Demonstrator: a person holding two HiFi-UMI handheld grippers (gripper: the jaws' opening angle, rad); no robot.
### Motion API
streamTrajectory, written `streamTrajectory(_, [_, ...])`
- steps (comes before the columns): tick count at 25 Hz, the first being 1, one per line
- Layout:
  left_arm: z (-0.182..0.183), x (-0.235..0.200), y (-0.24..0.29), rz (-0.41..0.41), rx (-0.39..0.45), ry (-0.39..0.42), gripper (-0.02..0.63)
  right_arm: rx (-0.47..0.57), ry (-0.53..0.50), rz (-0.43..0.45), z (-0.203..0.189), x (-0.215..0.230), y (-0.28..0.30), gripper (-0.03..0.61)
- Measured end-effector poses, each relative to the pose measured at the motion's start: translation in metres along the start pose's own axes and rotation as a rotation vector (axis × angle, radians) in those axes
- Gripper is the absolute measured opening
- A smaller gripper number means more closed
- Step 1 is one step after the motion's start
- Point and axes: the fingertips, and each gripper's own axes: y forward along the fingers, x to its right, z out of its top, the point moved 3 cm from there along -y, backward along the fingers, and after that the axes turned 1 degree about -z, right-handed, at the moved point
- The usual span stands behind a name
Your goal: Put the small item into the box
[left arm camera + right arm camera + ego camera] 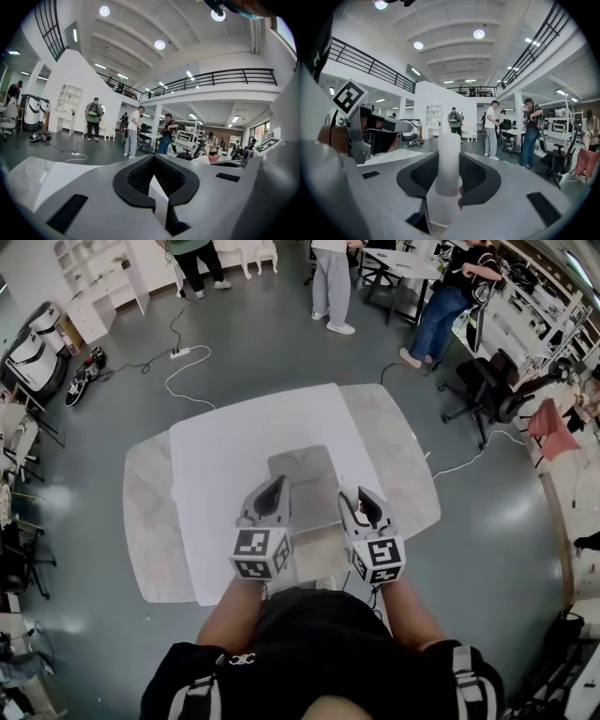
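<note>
The small, frosted white, plastic-looking cylinder [447,161] stands upright between the jaws of the right hand-held gripper [448,187]. The black pads press on its two sides, held about as far apart as the cylinder is wide. Its rounded top rises above the pads and its lower end hangs below them. In the head view this right hand-held gripper [359,503] hovers by the near right edge of the flat, grey-brown cardboard box [305,474], so the cylinder is in the air at the box's side, not inside it.

The left hand-held gripper [274,491] sits on the other side, over the box's near left edge, roughly level with the right one. Its own view shows the jaws drawn together at the tips, with nothing gripped; only a sliver of pale surface shows through the hollow behind the pads. Each hand-held gripper carries a cube with black-and-white square markers at its rear, and a bare forearm [230,615] comes from the person's black clothing.

The box lies lengthwise in the middle of the white rectangular counter [220,456], which rests on a wider pale marbled slab [145,512] that juts out left and right.

Beyond, on the grey floor [262,334], three people stand near white shelving and worktables; a white cable with a power strip [180,352] trails across the floor, and a black office chair [487,385] stands to the right
</note>
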Motion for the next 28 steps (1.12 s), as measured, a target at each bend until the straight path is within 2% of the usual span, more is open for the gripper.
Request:
streamTrajectory(5, [-0.008,-0.004,0.003,0.046,-0.018,-0.016,0.012,-0.052,-0.013,0.046,-0.016,0.006,0.003,0.130])
streamTrajectory(13, [-0.019,-0.003,0.003,0.092,-0.029,-0.026,0.012,-0.167,-0.032,0.175,-0.052,-0.007,0.011,0.130])
streamTrajectory(22, [-0.032,-0.010,-0.001,0.131,-0.054,-0.045,0.012,-0.324,-0.043,0.257,-0.103,-0.021,0.016,0.130])
streamTrajectory(28, [-0.041,-0.021,-0.008,0.147,-0.066,-0.057,0.012,-0.443,-0.073,0.372,-0.134,-0.044,0.011,0.130])
